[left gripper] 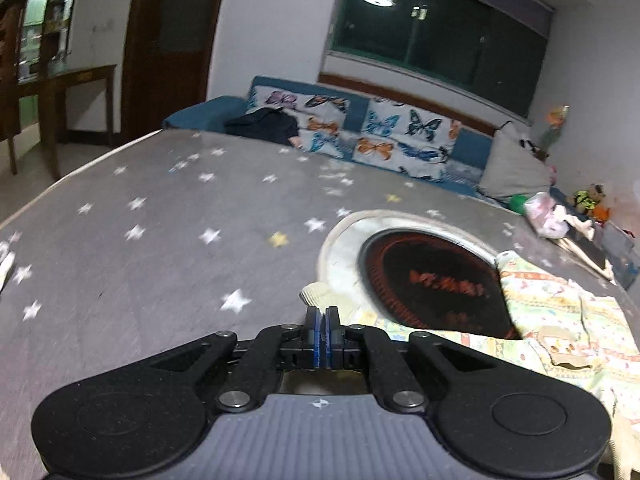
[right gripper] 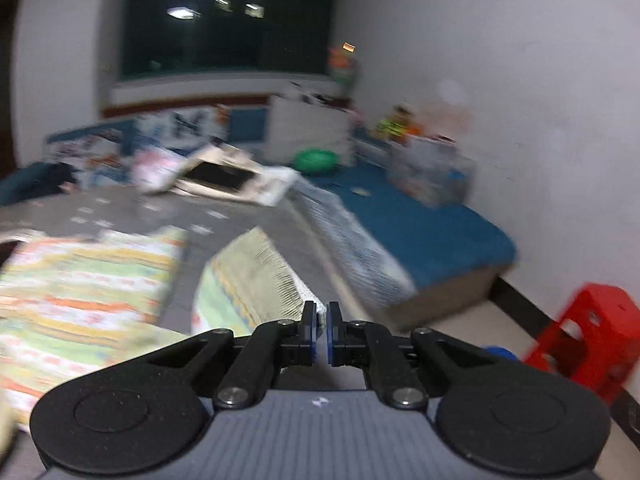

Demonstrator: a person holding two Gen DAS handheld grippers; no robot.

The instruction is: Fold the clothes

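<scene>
We see our left hand-held gripper (left gripper: 322,314) with its blue-padded jaws pressed together, and a cream ribbed cuff (left gripper: 316,294) of the patterned garment (left gripper: 560,312) sits right at its tips; whether the pads actually pinch the fabric we cannot tell, since the cuff seems to lie just ahead of them. The garment itself, pale with yellow, green and orange print, spreads from the gripper's tips off to the right across the grey star-printed bed cover (left gripper: 160,220), partly overlapping a round dark design (left gripper: 432,280) on that cover. In the right wrist view, our right hand-held gripper (right gripper: 322,314) has its jaws drawn narrow around a pale edge of the same garment (right gripper: 80,280), and a striped fold of the cloth (right gripper: 248,280) rises from the pinch and arcs up and to the left, lifted off the bed. The main body of the garment lies flat to the left of this gripper, with a strip of grey cover between it and the raised fold. This view is heavily blurred. Farther off we make out butterfly-print cushions (left gripper: 384,136) along the blue headboard, a green ball (right gripper: 316,162) near the wall, and a red stool (right gripper: 592,332) on the floor to the right of the bed.
</scene>
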